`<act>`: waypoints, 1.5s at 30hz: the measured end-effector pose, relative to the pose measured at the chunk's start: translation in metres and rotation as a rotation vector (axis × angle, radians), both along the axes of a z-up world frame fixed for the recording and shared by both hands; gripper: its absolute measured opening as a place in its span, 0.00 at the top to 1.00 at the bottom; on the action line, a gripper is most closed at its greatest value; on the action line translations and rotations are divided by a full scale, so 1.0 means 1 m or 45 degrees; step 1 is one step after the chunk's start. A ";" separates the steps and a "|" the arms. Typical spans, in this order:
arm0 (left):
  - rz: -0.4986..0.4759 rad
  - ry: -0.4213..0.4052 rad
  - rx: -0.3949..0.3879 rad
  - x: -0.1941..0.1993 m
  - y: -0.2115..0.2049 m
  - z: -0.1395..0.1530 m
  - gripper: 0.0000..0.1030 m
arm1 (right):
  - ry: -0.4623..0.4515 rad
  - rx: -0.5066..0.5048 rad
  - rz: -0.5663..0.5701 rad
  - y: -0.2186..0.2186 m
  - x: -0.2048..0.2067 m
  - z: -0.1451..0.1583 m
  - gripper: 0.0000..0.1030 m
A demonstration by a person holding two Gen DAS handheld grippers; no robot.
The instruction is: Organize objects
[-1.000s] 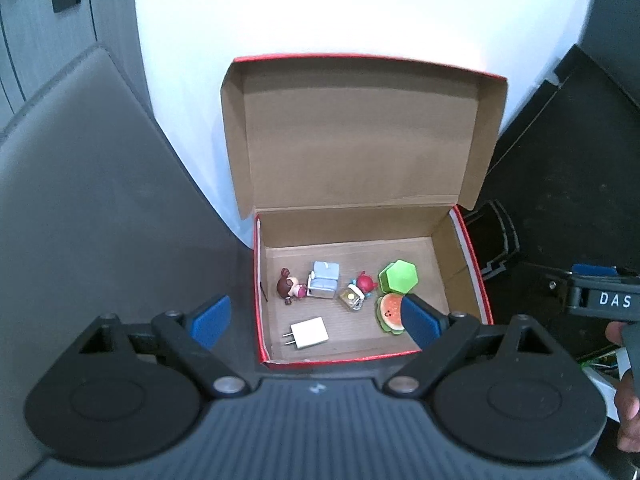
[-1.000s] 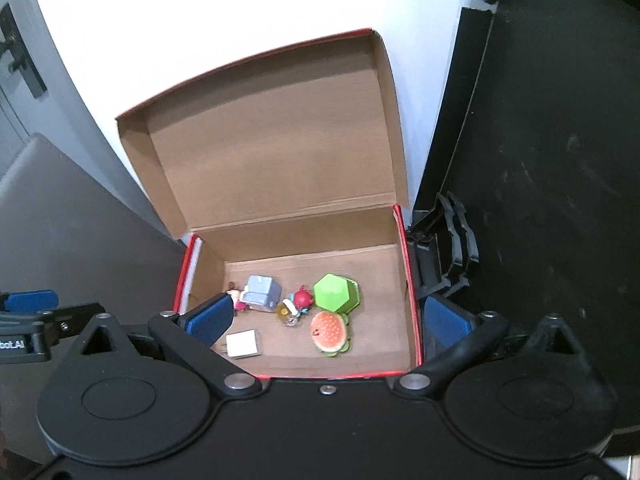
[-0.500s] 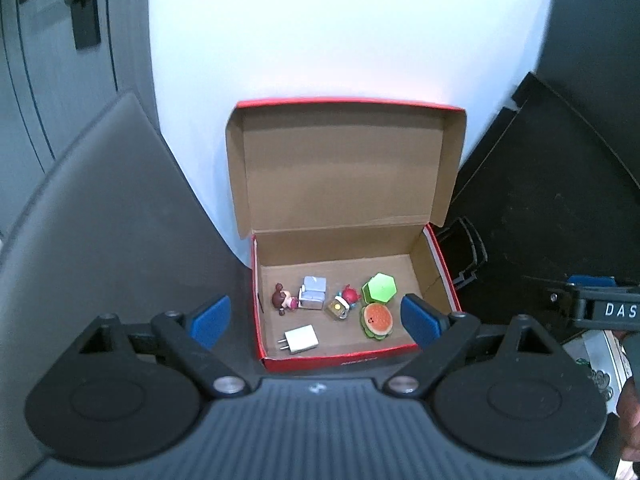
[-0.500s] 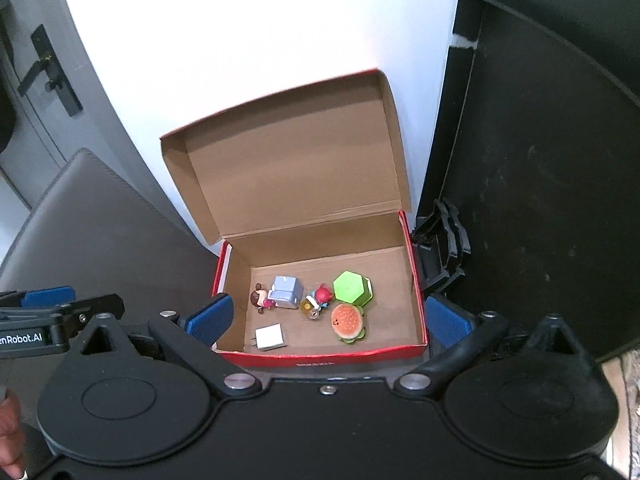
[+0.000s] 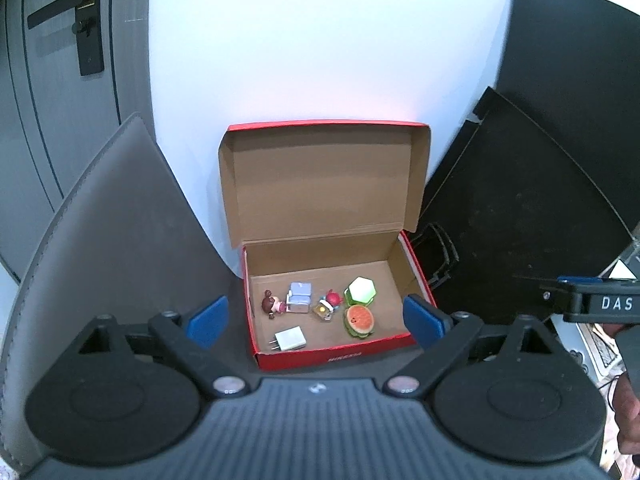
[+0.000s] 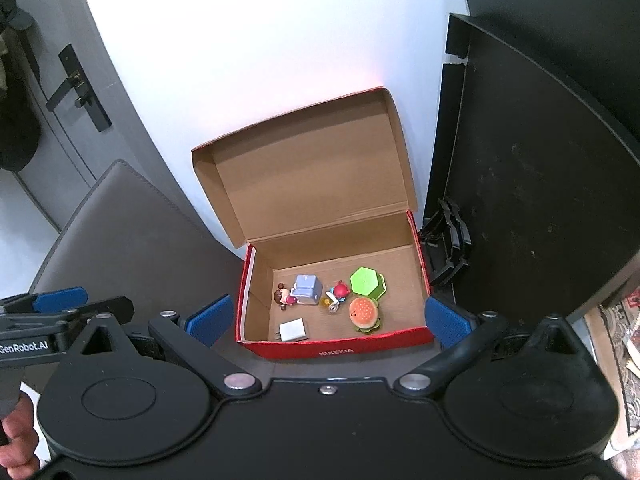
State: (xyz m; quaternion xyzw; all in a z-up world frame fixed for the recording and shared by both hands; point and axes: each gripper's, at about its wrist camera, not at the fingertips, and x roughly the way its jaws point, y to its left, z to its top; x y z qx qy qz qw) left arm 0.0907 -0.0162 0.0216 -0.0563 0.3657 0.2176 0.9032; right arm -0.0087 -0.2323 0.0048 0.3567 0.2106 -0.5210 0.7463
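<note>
Hovering wide and empty, the left gripper (image 5: 316, 318) and right gripper (image 6: 328, 318) frame the open red cardboard box (image 5: 332, 354) of small toys at frame centre.

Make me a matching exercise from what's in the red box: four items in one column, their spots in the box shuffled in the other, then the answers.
Items:
1. white charger
2. burger toy
3. green hexagon case
4. brown-haired doll

Places in the red box:
A. by the left wall
B. front left, near the front wall
C. behind the burger toy
D. front right

Pairs: 1-B, 2-D, 3-C, 4-A
</note>
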 end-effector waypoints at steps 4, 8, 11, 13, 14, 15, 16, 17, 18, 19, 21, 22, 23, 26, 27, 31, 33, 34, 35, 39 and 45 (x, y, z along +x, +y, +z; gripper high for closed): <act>-0.020 -0.017 0.009 -0.009 -0.004 0.000 0.08 | 0.005 -0.017 0.007 0.011 0.002 0.003 0.00; -0.032 -0.033 0.014 -0.017 -0.007 -0.002 0.07 | -0.014 -0.045 0.043 0.020 0.004 0.006 0.00; -0.026 -0.038 0.011 -0.023 -0.006 -0.004 0.07 | 0.004 -0.056 0.049 0.025 0.006 0.006 0.00; -0.016 -0.043 0.011 -0.026 -0.005 -0.005 0.07 | 0.017 -0.056 0.057 0.028 0.009 0.005 0.00; -0.014 -0.046 0.011 -0.028 -0.005 -0.005 0.07 | 0.021 -0.055 0.059 0.029 0.010 0.004 0.00; -0.013 -0.048 0.010 -0.030 -0.005 -0.006 0.07 | 0.029 -0.056 0.063 0.030 0.011 0.003 0.00; -0.012 -0.048 0.010 -0.031 -0.005 -0.006 0.07 | 0.037 -0.060 0.066 0.032 0.013 0.003 0.00; -0.010 -0.047 0.013 -0.033 -0.005 -0.007 0.07 | 0.048 -0.064 0.068 0.033 0.014 0.002 0.00; -0.010 -0.045 0.014 -0.034 -0.006 -0.007 0.07 | 0.057 -0.069 0.071 0.034 0.015 0.002 0.00; -0.012 -0.044 0.015 -0.035 -0.006 -0.008 0.07 | 0.060 -0.074 0.075 0.035 0.016 0.002 0.00; -0.014 -0.041 0.015 -0.037 -0.005 -0.010 0.07 | 0.056 -0.078 0.080 0.036 0.017 0.001 0.00; -0.014 -0.036 0.014 -0.037 -0.004 -0.012 0.07 | 0.055 -0.078 0.079 0.037 0.018 0.001 0.00; -0.009 -0.029 0.011 -0.037 -0.002 -0.013 0.07 | 0.057 -0.081 0.079 0.037 0.019 0.000 0.00; 0.000 -0.016 0.001 -0.038 0.003 -0.018 0.07 | 0.071 -0.084 0.081 0.037 0.022 -0.003 0.00; 0.004 -0.013 0.000 -0.039 0.005 -0.019 0.07 | 0.075 -0.081 0.082 0.037 0.023 -0.005 0.00; 0.013 -0.008 -0.004 -0.039 0.009 -0.022 0.07 | 0.069 -0.056 0.079 0.034 0.025 -0.012 0.00; 0.012 -0.002 -0.008 -0.038 0.011 -0.023 0.07 | 0.074 -0.052 0.071 0.033 0.025 -0.015 0.00; 0.013 -0.001 -0.011 -0.038 0.011 -0.023 0.07 | 0.074 -0.049 0.067 0.032 0.025 -0.016 0.00; 0.014 0.002 -0.013 -0.037 0.012 -0.024 0.07 | 0.071 -0.046 0.063 0.031 0.025 -0.016 0.00; 0.016 0.013 -0.015 -0.033 0.015 -0.026 0.07 | 0.067 -0.047 0.052 0.027 0.023 -0.018 0.00; 0.018 0.028 -0.032 -0.029 0.016 -0.031 0.07 | 0.059 -0.039 0.038 0.023 0.020 -0.022 0.00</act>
